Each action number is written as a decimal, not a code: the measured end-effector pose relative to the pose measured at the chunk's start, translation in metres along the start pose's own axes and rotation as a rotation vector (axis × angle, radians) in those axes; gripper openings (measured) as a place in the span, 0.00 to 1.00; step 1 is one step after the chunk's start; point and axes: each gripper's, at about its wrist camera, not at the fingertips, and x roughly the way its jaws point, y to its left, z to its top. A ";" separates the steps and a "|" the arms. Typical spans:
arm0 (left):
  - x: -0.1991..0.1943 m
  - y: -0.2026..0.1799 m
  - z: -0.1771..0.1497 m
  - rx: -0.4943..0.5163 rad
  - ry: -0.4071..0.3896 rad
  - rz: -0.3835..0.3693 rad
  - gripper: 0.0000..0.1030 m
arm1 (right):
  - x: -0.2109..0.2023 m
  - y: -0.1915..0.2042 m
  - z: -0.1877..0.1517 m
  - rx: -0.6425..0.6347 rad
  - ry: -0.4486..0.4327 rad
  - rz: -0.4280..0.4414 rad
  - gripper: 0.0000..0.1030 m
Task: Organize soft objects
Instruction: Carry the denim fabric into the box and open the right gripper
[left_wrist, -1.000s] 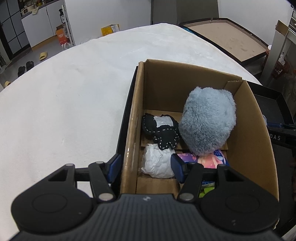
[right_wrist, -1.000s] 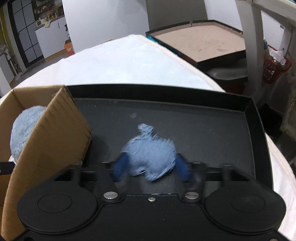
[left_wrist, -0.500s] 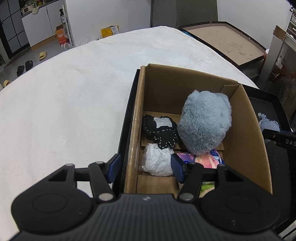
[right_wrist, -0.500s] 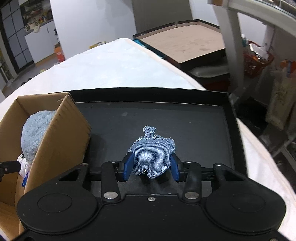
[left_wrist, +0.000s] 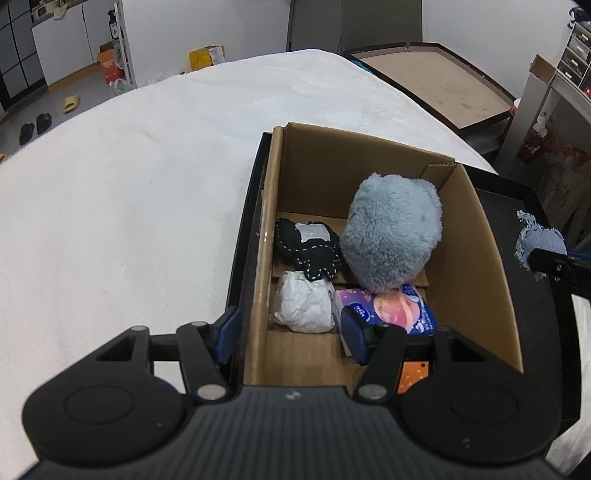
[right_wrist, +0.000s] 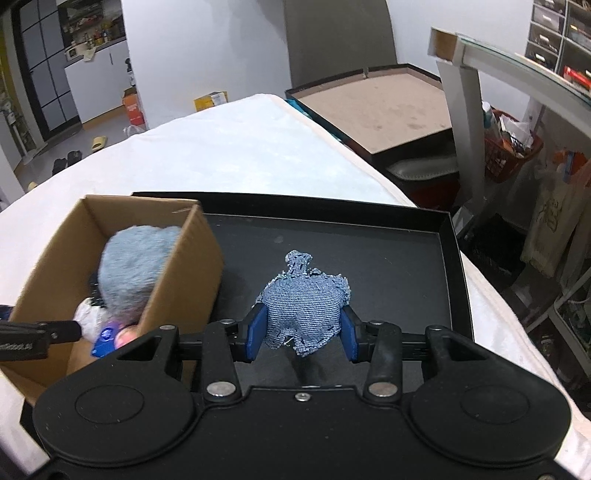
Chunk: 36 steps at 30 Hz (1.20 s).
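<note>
Pinching the denim toy (right_wrist: 303, 308), the right gripper (right_wrist: 302, 330) holds it.

The open-topped brown cardboard box (left_wrist: 476, 266) stands in the left part of the shallow black tray (right_wrist: 448, 295), its right wall rising between the box interior and the open tray floor. A large fluffy grey-blue plush (left_wrist: 391, 236) fills the far right of the box and reaches near the rim. A black stitched felt toy (left_wrist: 308, 249) and a crumpled white bundle (left_wrist: 304, 306) occupy the left side; a colourful printed packet (left_wrist: 391, 312) lies under the plush. The far left corner and the near strip of box floor are unoccupied. Access from above is unobstructed. The left gripper (left_wrist: 291, 330) straddles the box's left wall, jaws apart. The tray floor right of the box is bare beneath the frayed blue denim pouch (right_wrist: 304, 314), clamped in the right gripper (right_wrist: 303, 334).
</note>
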 end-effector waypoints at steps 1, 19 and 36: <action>0.000 0.000 0.000 0.000 -0.001 -0.001 0.56 | -0.003 0.002 0.001 -0.004 -0.002 0.003 0.40; -0.002 0.017 -0.004 -0.024 0.043 -0.070 0.40 | -0.045 0.053 0.004 -0.086 -0.044 0.036 0.40; -0.008 0.030 -0.006 -0.061 0.027 -0.080 0.17 | -0.057 0.120 0.007 -0.191 -0.024 0.092 0.41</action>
